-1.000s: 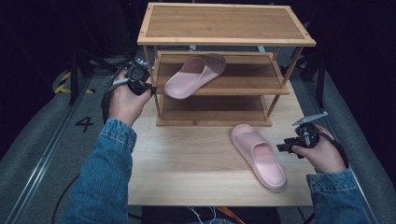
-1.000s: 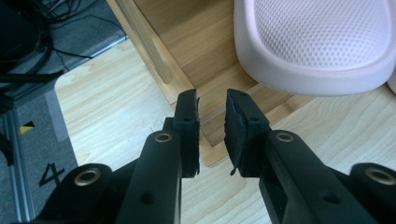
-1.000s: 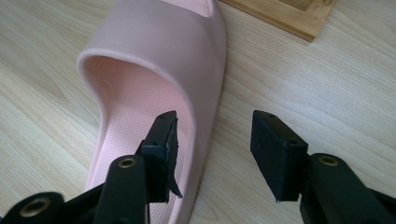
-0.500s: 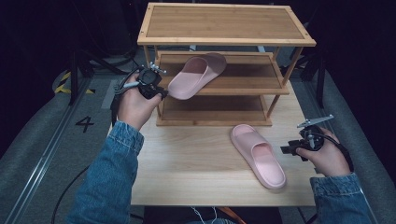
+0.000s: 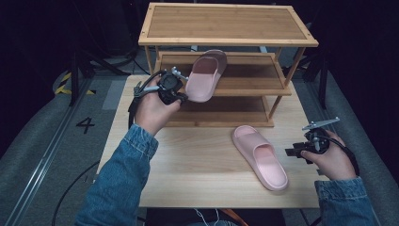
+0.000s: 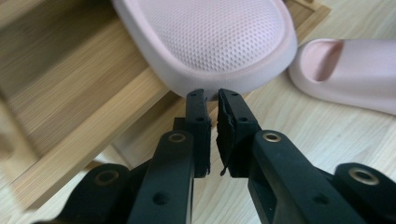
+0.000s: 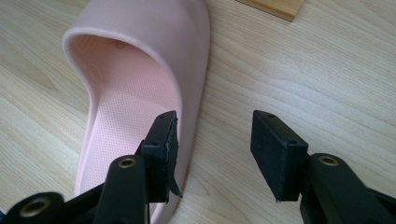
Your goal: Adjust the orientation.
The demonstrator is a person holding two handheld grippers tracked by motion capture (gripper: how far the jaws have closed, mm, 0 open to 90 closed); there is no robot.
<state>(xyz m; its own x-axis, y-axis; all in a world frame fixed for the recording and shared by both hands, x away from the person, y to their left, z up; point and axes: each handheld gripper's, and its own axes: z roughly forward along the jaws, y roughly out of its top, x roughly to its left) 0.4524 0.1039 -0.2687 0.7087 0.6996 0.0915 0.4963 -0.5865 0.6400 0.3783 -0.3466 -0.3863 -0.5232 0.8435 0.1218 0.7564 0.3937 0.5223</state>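
Pink slipper [image 6: 205,42] touching left gripper [image 6: 212,95] tips

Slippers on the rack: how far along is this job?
Done: one pink slipper lies on the rack's middle shelf, its heel overhanging the front edge. In hand: the left gripper, fingers shut, sits at that heel, apparently nudging it in. Left: the second slipper lies on the table, with the right gripper open at its side.
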